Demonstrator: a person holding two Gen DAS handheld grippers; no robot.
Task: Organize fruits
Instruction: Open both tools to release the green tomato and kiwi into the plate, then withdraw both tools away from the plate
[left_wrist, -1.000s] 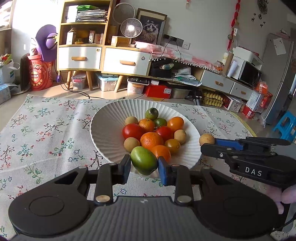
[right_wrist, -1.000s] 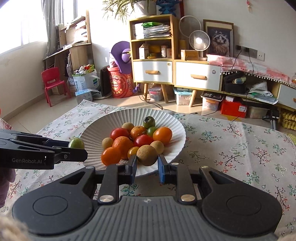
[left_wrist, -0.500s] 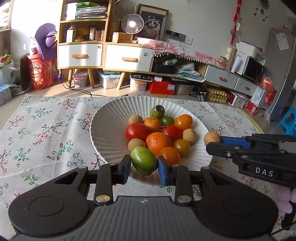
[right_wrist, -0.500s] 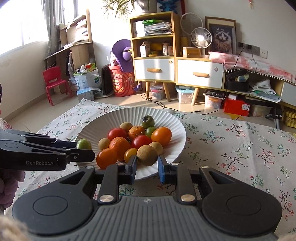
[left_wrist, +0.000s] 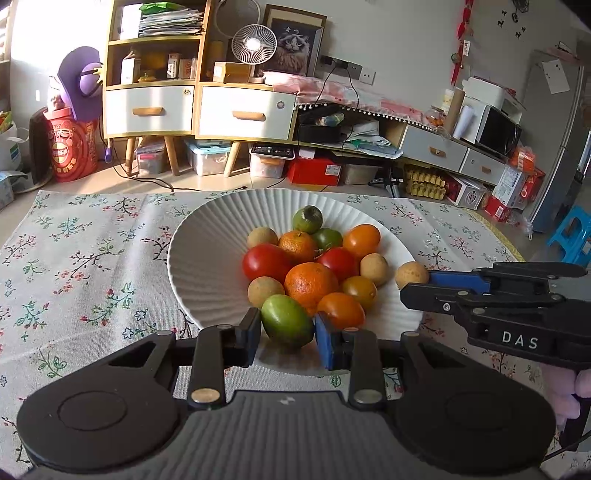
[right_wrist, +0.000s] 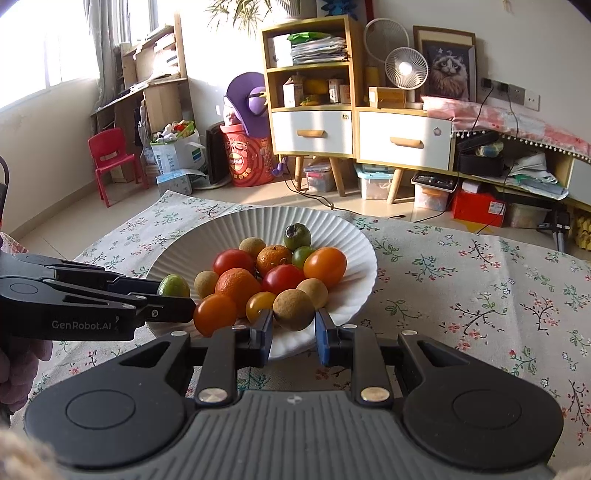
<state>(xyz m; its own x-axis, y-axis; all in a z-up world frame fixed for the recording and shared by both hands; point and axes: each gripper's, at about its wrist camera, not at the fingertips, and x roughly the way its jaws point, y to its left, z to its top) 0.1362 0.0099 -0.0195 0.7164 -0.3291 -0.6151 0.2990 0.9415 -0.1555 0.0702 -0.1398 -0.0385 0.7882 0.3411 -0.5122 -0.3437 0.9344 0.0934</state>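
While poised over the near rim of the white plate (left_wrist: 207, 258), held clenched: left tongs (left_wrist: 287, 334) on the green fruit (left_wrist: 286, 320), right tongs (right_wrist: 293, 326) on the brown fruit (right_wrist: 293, 309), seemingly for sorting.

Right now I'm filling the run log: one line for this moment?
left gripper: shut on green fruit | right gripper: shut on brown fruit | both at plate rim
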